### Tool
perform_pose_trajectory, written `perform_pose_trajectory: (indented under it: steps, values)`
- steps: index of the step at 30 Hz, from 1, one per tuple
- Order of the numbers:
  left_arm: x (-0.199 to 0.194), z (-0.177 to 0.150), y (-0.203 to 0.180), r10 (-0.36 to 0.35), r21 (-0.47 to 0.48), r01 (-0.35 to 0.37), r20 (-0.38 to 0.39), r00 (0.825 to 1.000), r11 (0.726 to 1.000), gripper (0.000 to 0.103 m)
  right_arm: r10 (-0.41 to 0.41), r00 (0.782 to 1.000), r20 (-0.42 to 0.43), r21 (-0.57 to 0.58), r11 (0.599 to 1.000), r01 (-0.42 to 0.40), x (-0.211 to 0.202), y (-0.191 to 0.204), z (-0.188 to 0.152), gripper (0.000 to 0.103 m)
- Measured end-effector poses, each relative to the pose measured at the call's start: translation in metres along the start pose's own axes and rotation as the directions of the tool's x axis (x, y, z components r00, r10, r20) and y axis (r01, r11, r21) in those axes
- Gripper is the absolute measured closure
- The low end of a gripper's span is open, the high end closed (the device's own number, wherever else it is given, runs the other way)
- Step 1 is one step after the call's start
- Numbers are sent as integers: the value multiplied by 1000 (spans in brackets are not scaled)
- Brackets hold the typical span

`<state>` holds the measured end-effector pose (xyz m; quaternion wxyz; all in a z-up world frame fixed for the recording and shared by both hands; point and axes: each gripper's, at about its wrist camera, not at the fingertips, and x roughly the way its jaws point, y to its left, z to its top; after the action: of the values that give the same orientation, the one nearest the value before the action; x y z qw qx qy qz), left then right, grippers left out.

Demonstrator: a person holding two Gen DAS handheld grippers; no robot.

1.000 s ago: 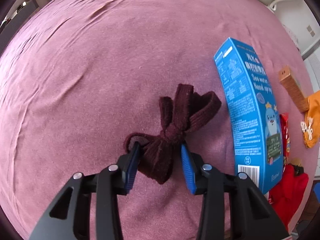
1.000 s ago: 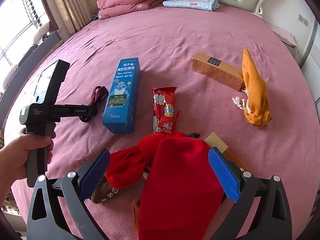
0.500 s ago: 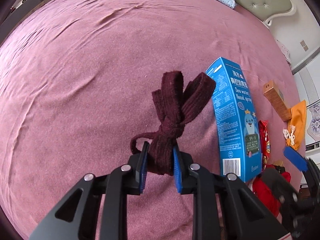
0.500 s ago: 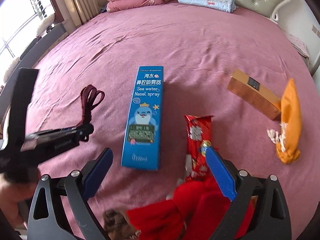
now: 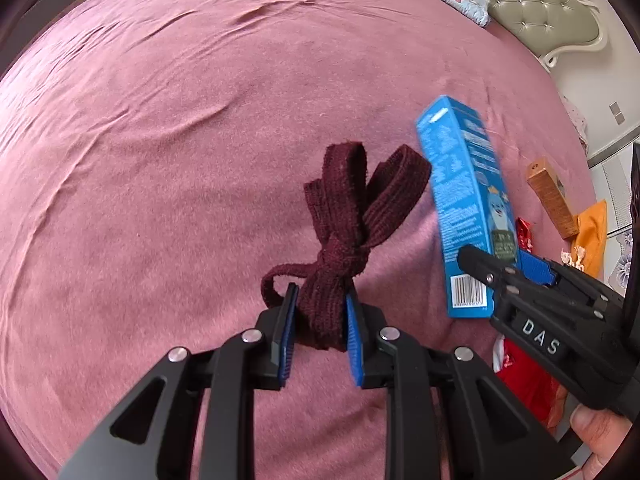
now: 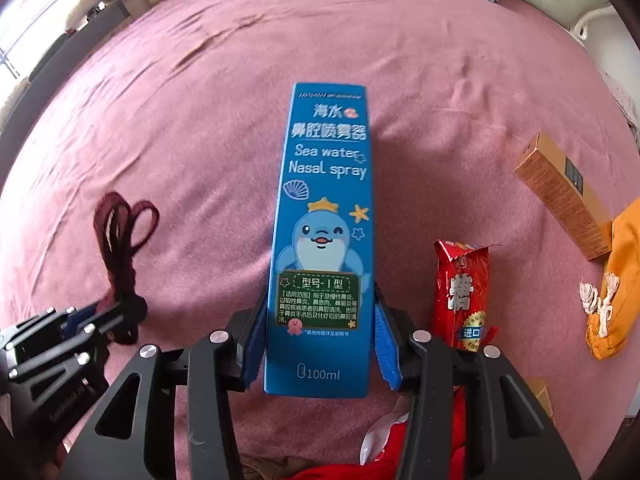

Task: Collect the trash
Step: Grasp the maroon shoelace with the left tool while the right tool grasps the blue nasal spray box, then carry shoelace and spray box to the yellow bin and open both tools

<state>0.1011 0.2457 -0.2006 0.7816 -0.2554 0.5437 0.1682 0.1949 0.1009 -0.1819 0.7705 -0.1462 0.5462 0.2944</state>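
My left gripper (image 5: 320, 320) is shut on a dark maroon knitted bow (image 5: 348, 232) and holds it above the pink bedspread; the bow also shows in the right wrist view (image 6: 120, 240). My right gripper (image 6: 320, 336) has its blue pads against both sides of a blue nasal spray box (image 6: 324, 216), near the box's lower end; the box also shows in the left wrist view (image 5: 464, 208), tilted off the bed. A red snack wrapper (image 6: 462, 292) lies just right of the box.
A tan carton (image 6: 568, 196) and an orange cloth (image 6: 616, 280) lie at the right on the pink bed (image 6: 200, 80). Red clothing (image 6: 360, 468) lies under my right gripper. Pillows and a tufted headboard (image 5: 540, 4) stand at the far end.
My right gripper moved forward and closed on the blue box, which now looks lifted. My left gripper stays shut on the bow and has carried it slightly higher.
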Motion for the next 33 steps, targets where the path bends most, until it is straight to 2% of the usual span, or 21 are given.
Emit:
perform_pose_trajectory:
  steps: [5, 9, 12, 19, 23, 28, 33]
  values:
    - [-29, -18, -20, -38, 10, 37, 63, 997, 999, 81, 94, 995, 36, 55, 994, -96, -38, -12, -18, 59]
    - [-54, -37, -38, -71, -4, 71, 94, 993, 997, 81, 137, 987, 85, 148, 978, -149, -78, -30, -44, 59]
    - [-75, -55, -61, -96, 24, 95, 97, 991, 995, 81, 138, 983, 120, 204, 966, -160, -107, -49, -67, 59]
    - [-112, -109, -138, -171, 152, 160, 62, 983, 975, 81, 46, 978, 203, 319, 941, -111, -190, -106, -144, 59]
    - [-127, -148, -182, -211, 211, 200, 28, 977, 957, 81, -4, 975, 221, 380, 921, -82, -223, -138, -187, 59]
    - [-139, -201, -247, -248, 311, 245, -29, 968, 918, 81, -74, 969, 234, 475, 879, -48, -268, -187, -261, 59]
    - [-143, -268, -317, -279, 386, 303, -118, 953, 871, 81, -134, 965, 225, 559, 829, -15, -304, -235, -338, 59]
